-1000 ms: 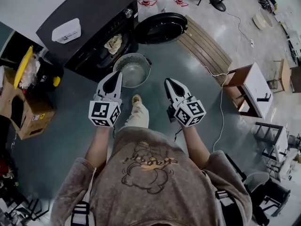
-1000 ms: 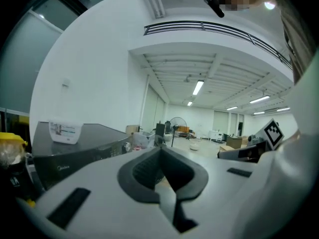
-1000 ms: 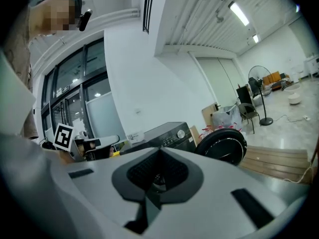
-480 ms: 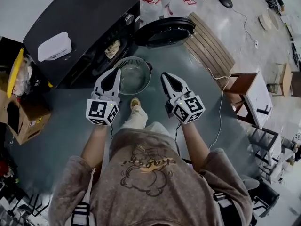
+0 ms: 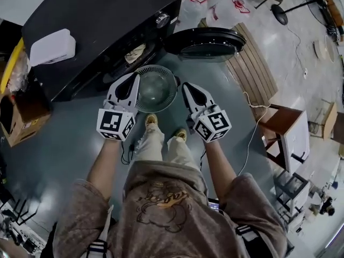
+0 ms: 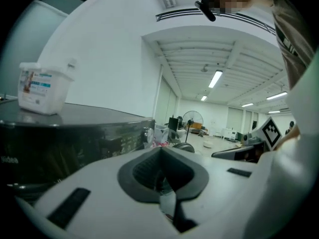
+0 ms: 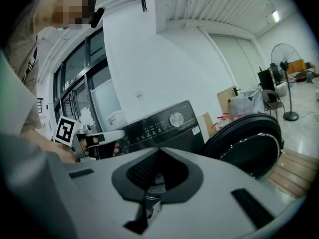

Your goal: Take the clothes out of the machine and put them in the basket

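Black machine (image 5: 91, 15): upper left, clothes (image 5: 136, 52) inside.
Jaws: left gripper (image 5: 132, 78), right gripper (image 5: 186, 86) both closed, empty.
Risk: reaching in closed likely grabs nothing.

The bare left forearm (image 5: 102, 165) and right forearm (image 5: 221, 168) reach forward side by side. The left white plastic tongs (image 5: 130, 80) and right white plastic tongs (image 5: 188, 87) tilt slightly downward, jaws pressed together, gripping nothing.

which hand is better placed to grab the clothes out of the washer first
Left, probably. The left gripper sits just below the drum opening, where the clothes show; the right gripper is off toward the open door. Both are shut and empty.
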A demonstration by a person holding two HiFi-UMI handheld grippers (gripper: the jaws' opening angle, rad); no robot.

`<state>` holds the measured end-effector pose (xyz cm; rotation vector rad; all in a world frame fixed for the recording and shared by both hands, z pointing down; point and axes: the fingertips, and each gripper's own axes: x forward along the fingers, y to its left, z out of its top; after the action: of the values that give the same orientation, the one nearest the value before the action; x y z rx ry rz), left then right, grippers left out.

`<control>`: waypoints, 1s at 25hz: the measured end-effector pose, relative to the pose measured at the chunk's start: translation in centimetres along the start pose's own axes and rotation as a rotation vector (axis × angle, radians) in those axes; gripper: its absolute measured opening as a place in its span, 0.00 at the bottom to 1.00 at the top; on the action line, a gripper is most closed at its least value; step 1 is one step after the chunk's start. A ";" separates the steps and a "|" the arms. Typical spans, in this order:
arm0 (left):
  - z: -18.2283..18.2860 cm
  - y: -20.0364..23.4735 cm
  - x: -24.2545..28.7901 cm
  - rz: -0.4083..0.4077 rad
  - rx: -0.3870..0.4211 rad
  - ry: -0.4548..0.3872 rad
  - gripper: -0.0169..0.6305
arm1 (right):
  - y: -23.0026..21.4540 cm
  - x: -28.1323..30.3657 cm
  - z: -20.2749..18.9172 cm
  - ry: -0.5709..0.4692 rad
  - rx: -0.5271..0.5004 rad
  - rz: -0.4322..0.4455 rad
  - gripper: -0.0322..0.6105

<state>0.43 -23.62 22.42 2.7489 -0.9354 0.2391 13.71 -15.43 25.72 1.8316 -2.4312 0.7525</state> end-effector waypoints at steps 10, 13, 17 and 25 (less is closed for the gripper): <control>-9.4 3.8 4.0 0.097 -0.009 -0.036 0.03 | -4.3 7.7 -6.8 -0.004 -0.021 0.125 0.05; -13.0 5.4 4.7 0.133 -0.009 -0.031 0.03 | -5.4 9.8 -10.1 0.000 -0.030 0.148 0.05; -17.3 7.1 5.2 0.166 -0.002 -0.026 0.03 | -6.4 12.4 -14.2 0.000 -0.038 0.188 0.05; -23.9 9.7 5.6 0.216 0.002 -0.089 0.03 | -7.9 16.8 -20.5 -0.031 -0.083 0.266 0.05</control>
<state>-3.03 -27.99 48.26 2.6790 -1.2574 0.1544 9.86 -24.48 51.58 1.5209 -2.7156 0.6262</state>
